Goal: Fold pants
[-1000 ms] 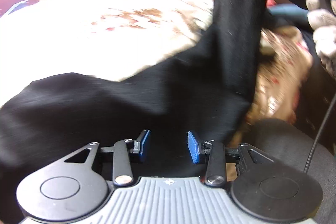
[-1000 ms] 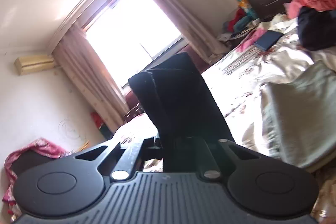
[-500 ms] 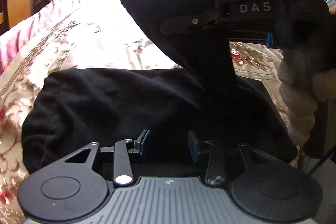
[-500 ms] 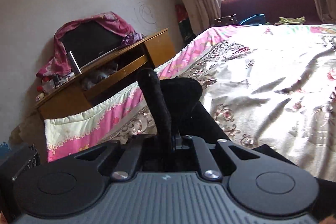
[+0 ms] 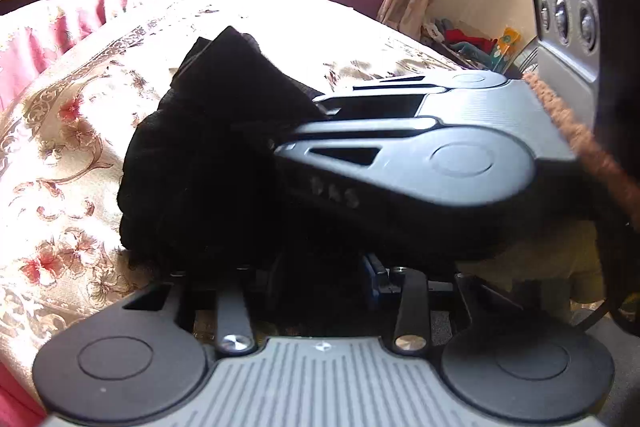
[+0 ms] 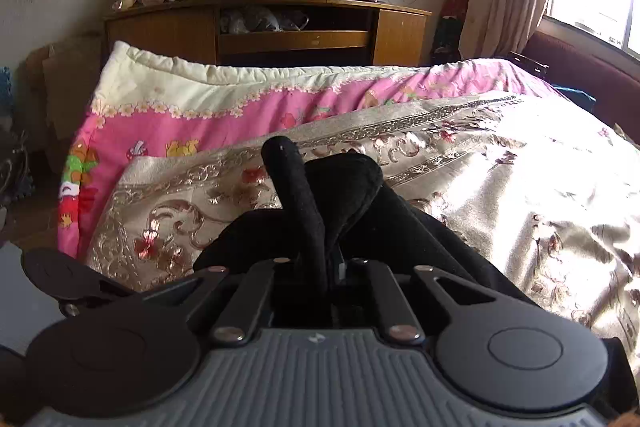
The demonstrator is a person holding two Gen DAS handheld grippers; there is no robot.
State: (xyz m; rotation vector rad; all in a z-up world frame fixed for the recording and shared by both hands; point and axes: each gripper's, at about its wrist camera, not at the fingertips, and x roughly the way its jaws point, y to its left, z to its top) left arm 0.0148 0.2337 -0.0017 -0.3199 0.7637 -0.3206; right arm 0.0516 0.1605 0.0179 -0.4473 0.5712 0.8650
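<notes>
Right gripper (image 6: 320, 267) pinches a pants (image 5: 200, 155) fold ahead of it. Left gripper (image 5: 320, 279) looks wide, pants between. Folding seems midway; flattening left.

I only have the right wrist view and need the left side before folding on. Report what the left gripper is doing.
Observer: The left gripper is open, low at the near edge of the black fabric pants.
Operator: Give me the right gripper's position from there.
Observer: The right gripper crosses sideways just above the left gripper's fingers.
Operator: Describe the whole garment.
Observer: It is bunched in one heap on the cream floral bedspread, not spread flat.
</notes>
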